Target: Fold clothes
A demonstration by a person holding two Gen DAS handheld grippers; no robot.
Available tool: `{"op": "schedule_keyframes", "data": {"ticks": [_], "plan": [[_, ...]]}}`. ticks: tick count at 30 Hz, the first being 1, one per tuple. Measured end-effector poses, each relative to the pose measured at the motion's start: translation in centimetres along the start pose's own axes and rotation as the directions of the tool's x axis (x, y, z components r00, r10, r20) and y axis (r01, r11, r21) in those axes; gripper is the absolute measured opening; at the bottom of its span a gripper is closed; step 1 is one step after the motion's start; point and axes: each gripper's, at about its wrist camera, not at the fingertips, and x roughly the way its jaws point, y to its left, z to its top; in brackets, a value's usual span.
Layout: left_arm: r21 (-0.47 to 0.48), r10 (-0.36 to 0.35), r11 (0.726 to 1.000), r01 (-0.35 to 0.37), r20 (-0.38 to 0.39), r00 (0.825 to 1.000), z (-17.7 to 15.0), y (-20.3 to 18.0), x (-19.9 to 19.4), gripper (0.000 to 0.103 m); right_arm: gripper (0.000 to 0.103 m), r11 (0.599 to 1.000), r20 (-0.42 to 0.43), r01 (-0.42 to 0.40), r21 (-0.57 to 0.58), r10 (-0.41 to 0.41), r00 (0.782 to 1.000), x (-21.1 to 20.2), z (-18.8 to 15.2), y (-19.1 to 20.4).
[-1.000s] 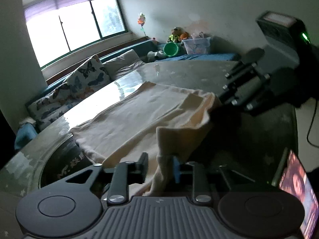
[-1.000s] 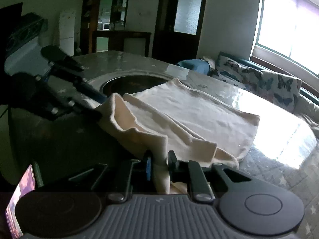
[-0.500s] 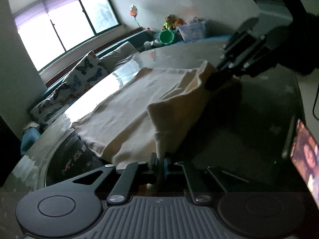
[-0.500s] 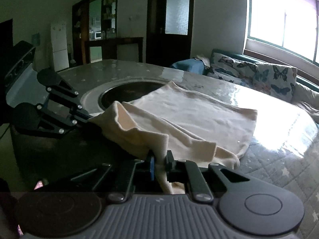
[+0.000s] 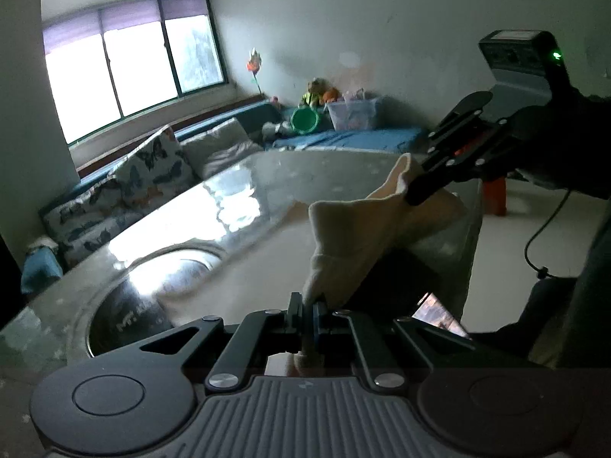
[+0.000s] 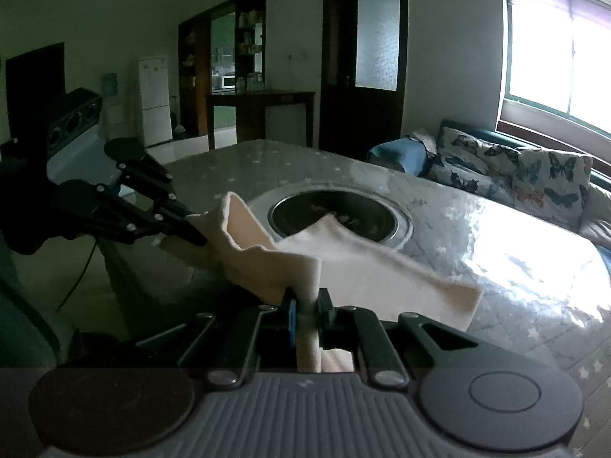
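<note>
Both grippers have lifted since a second ago: left gripper and right gripper, jaws clamped on the cream cloth, raising its near edge off the surface.

Dim room, window glare on the table, fisheye-bent edges.

Both claws pinch the cream cloth aloft.
</note>
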Motion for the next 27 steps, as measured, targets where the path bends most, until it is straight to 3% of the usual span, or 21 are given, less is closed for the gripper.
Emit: {"op": "schedule_keyframes", "data": {"ticks": [9,15,21,24,27], "plan": [[-0.021,0.082,0.996,-0.082,-0.007,0.997,2.1,5.3,5.7,0.005,0.009,0.999,-0.015,-0.004,-0.032,0.004,1.000,4.7,4.7,-6.0],[-0.082,0.098,0.991,-0.105,-0.084,0.992,2.2,10.1,12.3,0.006,0.009,0.999,-0.073,0.006,-0.032,-0.008,0.997,10.9,6.7,-10.7],[-0.154,0.129,0.976,-0.155,-0.170,0.977,1.0,12.6,18.2,0.006,0.010,0.995,-0.139,0.065,0.077,-0.054,0.989,17.7,4.8,-14.8],[-0.172,0.137,0.970,-0.169,-0.183,0.973,0.7,13.2,19.1,0.006,0.021,0.988,-0.158,0.115,0.100,-0.099,0.982,19.5,3.0,-15.3],[-0.185,0.142,0.967,-0.176,-0.182,0.973,1.0,13.7,19.1,0.010,0.022,0.975,-0.137,0.161,0.152,-0.141,0.981,18.9,2.5,-16.2]]}}
